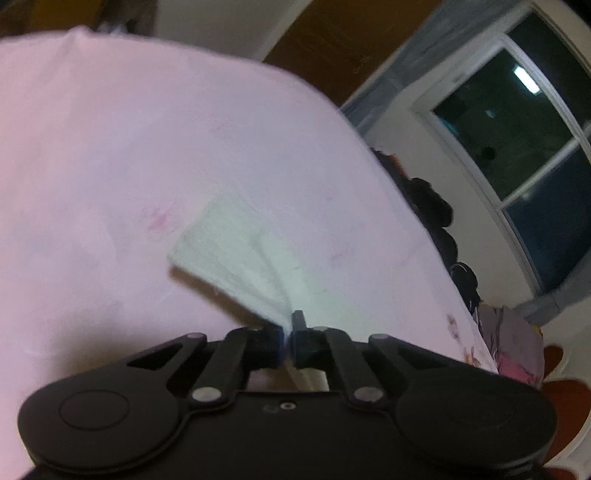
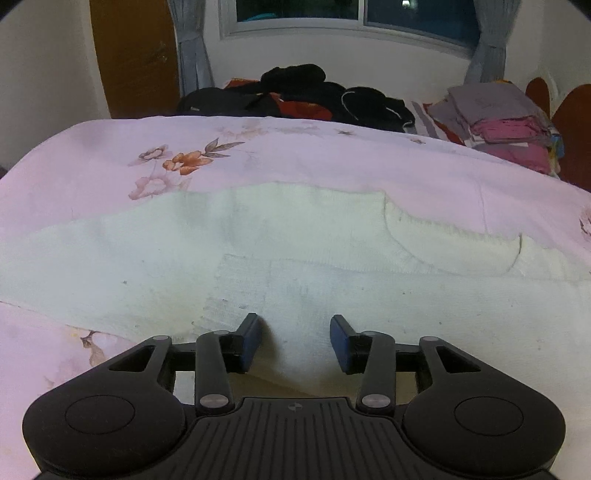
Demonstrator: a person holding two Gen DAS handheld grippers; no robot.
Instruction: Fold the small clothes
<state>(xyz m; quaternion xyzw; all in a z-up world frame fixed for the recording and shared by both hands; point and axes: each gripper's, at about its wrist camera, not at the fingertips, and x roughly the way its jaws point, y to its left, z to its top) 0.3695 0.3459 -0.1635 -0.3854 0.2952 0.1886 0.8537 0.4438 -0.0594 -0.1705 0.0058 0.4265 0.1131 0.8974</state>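
Observation:
A small white knit garment lies spread across the pink floral bedsheet. My right gripper is open, low over the near part of the garment, its blue-padded fingers apart with white cloth between them. In the left wrist view my left gripper is shut on a corner of the white garment and holds it lifted above the pink sheet, the cloth fanning out from the pinch. The view is blurred.
A pile of black and red clothes lies at the far side of the bed under the window. A stack of folded grey and pink clothes sits at the far right. A brown door stands at the far left.

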